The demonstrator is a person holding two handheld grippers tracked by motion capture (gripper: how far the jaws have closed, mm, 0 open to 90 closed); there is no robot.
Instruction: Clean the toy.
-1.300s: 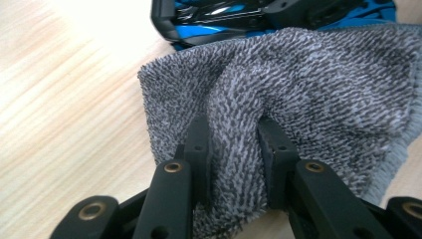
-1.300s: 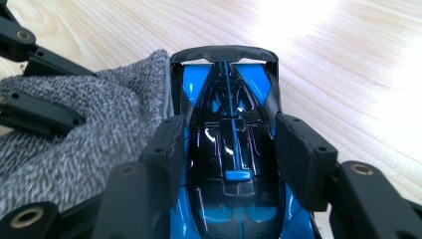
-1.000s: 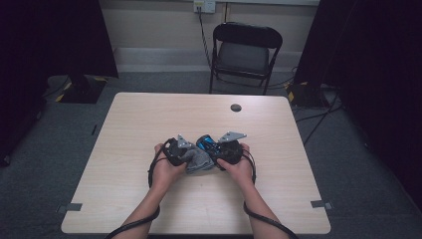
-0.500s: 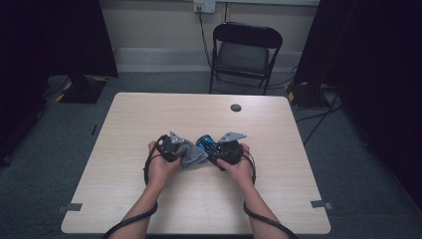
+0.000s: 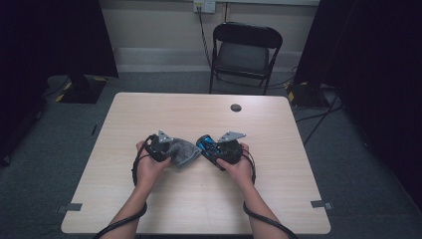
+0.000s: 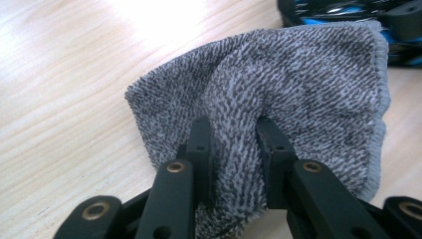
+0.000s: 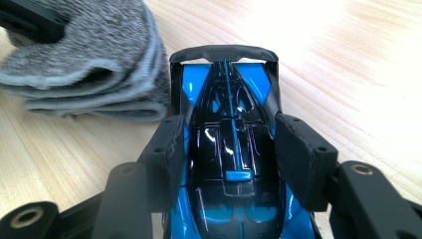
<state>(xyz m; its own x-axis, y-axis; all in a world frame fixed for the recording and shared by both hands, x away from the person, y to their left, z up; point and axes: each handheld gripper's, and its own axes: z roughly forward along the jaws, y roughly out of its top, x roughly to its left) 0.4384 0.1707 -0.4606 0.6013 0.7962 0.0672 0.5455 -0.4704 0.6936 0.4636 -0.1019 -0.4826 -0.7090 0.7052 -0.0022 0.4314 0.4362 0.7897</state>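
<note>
Black jaws of the left gripper (image 6: 234, 149) are clamped tight on a bunched fold of the grey cloth (image 6: 298, 94); pads sink into the terry, nothing else between them. High view puts that gripper (image 5: 166, 149) left of table centre, with the cloth (image 5: 183, 152) spilling out to its right, lying on the wood.

Right gripper (image 7: 234, 154) is about half open and gripping the blue and black toy car (image 7: 231, 134) across its body. Both pads sit flat against the car's flanks. Car's dark rear wing points away from the hand. From above, right gripper (image 5: 219, 149) is just right of centre and the car (image 5: 209, 145) sticks out toward the cloth.

Cloth and car sit close, nose to edge. Whether they touch I can't tell from above. In the right gripper view the folded cloth (image 7: 94, 64) lies just beside the car's far left corner, layers stacked, pale hem showing.

Both hands (image 5: 149, 169) rest low over the near half of the light wood table (image 5: 278, 199), forearms coming in from the near edge, cables trailing off it.

Farther out: small dark round cap (image 5: 236, 107) toward the table's far edge. Behind the table a black folding chair (image 5: 246, 52) against the wall.
</note>
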